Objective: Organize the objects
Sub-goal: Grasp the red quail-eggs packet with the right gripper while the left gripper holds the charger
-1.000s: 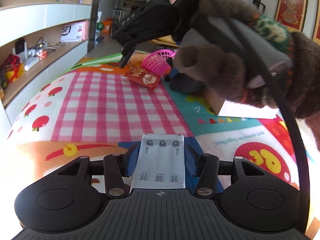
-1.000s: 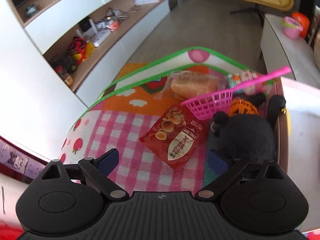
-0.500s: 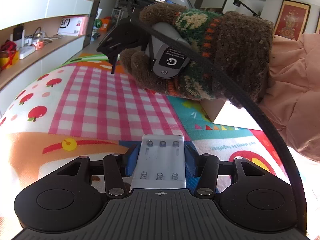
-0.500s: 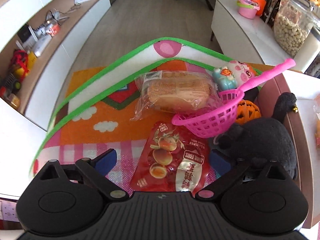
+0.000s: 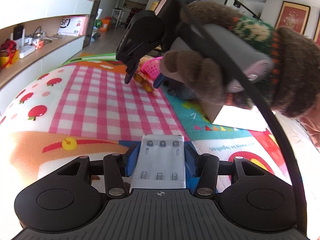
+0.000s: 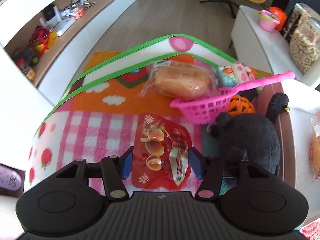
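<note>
My left gripper [image 5: 160, 161] is shut on a white battery holder [image 5: 161, 164] and holds it above the play mat [image 5: 96, 104]. My right gripper [image 6: 161, 165] is open, with its blue pads on either side of a red snack packet [image 6: 163, 152] lying on the mat's pink check. In the left wrist view the right gripper [image 5: 142, 80], held by a brown gloved hand [image 5: 220, 74], hovers over the same packet [image 5: 145, 80]. A bagged bread loaf [image 6: 180, 80] and a pink toy basket [image 6: 206, 106] lie just beyond.
A black plush toy [image 6: 246, 136], an orange lattice ball [image 6: 242, 106] and a small pig toy [image 6: 236, 74] crowd the mat's right side. A cardboard box [image 5: 216, 110] stands on the mat. White shelves [image 6: 50, 26] run along the left; a white cabinet [image 6: 266, 38] stands at right.
My right gripper has come down toward the mat and its open pads now straddle the red snack packet. The left gripper still holds the battery holder in the same place.
</note>
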The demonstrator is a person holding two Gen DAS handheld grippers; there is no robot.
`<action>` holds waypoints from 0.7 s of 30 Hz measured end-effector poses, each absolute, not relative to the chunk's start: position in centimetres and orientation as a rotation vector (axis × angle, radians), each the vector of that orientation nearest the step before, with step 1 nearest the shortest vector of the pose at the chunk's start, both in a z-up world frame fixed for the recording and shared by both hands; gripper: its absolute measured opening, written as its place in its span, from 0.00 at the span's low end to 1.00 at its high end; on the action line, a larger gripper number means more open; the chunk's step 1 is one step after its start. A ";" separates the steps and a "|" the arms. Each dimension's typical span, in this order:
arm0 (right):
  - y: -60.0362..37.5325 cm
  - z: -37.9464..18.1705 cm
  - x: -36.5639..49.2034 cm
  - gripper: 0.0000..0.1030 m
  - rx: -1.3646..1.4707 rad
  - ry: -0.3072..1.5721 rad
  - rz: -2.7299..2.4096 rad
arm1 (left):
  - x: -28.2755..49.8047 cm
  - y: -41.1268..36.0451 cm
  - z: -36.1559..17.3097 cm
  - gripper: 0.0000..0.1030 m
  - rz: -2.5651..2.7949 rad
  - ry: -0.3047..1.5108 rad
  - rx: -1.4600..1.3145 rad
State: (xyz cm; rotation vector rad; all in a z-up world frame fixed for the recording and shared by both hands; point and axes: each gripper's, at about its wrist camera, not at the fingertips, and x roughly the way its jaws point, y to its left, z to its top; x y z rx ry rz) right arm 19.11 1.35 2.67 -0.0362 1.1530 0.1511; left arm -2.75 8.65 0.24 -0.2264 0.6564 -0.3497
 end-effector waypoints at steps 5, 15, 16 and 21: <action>3.1 2.6 15.8 0.46 -0.206 1.169 0.251 | -2.6 8.6 0.3 0.53 -0.348 0.656 -0.219; 2.3 3.7 14.4 0.75 -0.244 1.155 0.318 | -2.7 8.7 0.2 0.53 -0.349 0.655 -0.221; 2.0 3.6 14.8 0.79 -0.233 1.154 0.310 | -2.8 8.7 0.2 0.53 -0.349 0.655 -0.221; 2.3 1.7 16.5 0.82 -0.179 1.199 0.283 | -2.8 8.8 0.3 0.53 -0.351 0.655 -0.228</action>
